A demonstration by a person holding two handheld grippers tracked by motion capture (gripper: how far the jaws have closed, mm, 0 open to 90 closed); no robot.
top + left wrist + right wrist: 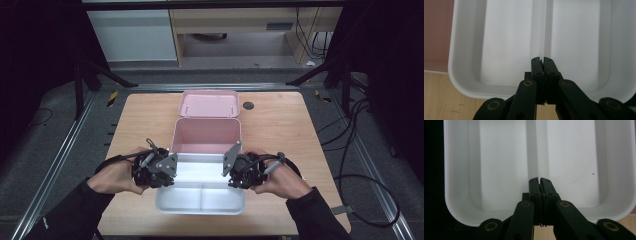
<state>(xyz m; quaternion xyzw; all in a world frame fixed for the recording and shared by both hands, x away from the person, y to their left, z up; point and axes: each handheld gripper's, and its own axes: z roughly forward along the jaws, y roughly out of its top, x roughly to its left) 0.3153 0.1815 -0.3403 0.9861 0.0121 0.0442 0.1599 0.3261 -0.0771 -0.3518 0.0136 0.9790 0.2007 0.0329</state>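
Gripping the white divided tray (200,197) at its short ends | left gripper (167,172) and right gripper (231,172) each clenched on the centre divider (543,30), for balance | tray at table's (280,125) near edge, touching pink box (207,135); lid (210,104) beyond.

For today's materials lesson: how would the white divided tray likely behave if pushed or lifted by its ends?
The white divided tray looks like thin moulded plastic, so probably light and stiff. Its flat base should slide, not tip. Its smooth rim may slip between the left gripper and right gripper.
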